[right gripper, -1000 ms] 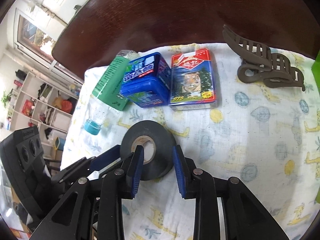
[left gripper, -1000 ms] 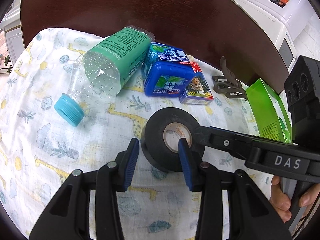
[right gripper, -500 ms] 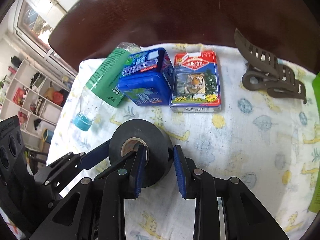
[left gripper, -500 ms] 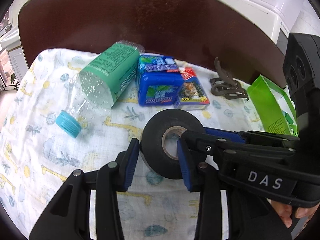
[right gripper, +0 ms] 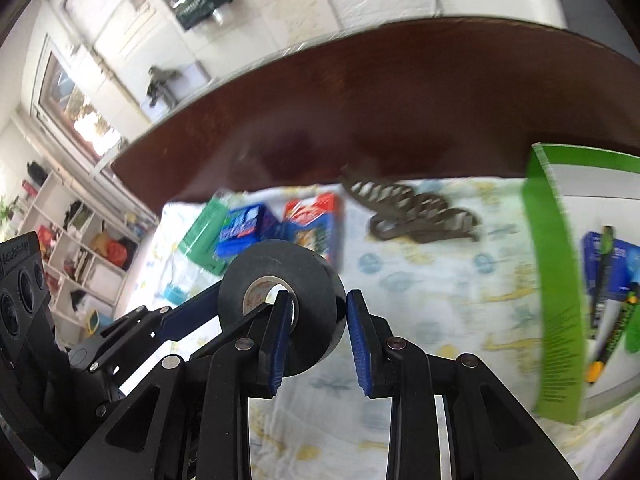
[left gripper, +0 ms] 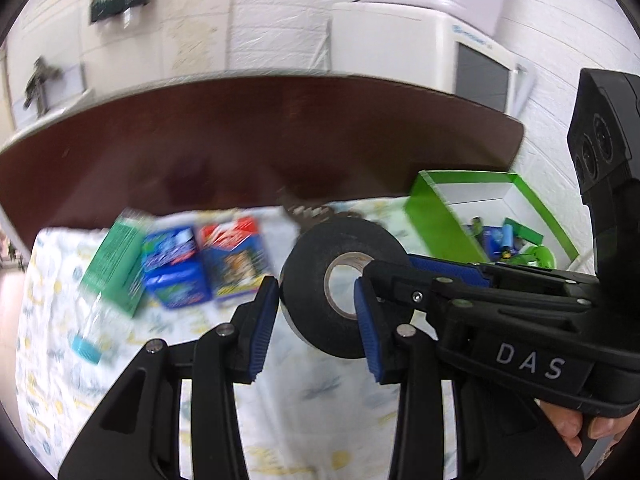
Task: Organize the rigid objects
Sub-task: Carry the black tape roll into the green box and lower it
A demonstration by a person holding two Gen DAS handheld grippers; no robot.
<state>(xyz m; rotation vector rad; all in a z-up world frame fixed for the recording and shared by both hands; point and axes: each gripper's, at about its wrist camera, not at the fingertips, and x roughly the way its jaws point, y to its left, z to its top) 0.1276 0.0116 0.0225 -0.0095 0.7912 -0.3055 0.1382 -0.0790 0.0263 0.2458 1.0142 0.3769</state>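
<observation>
A black tape roll (left gripper: pixel 320 276) is lifted above the patterned cloth (left gripper: pixel 312 400). My left gripper (left gripper: pixel 316 320) is shut on its left wall, one finger through the core. My right gripper (right gripper: pixel 316 332) is shut on the same roll (right gripper: pixel 312 284) from the other side, one finger in the core, one outside. On the cloth behind lie a green-labelled bottle (left gripper: pixel 116 268), a blue mint box (left gripper: pixel 172 272), a red tiger card pack (left gripper: pixel 236 260) and a brown hair claw (right gripper: pixel 416 212).
A green box (left gripper: pixel 436 220) holding small items stands at the right on the cloth; it also shows in the right wrist view (right gripper: pixel 556 280). The dark wooden table (left gripper: pixel 256 140) runs behind the cloth. A white appliance (left gripper: pixel 416 44) stands beyond the table.
Both grippers have risen off the cloth with the tape roll and moved right toward the green box. The views now tilt up and show the room.
</observation>
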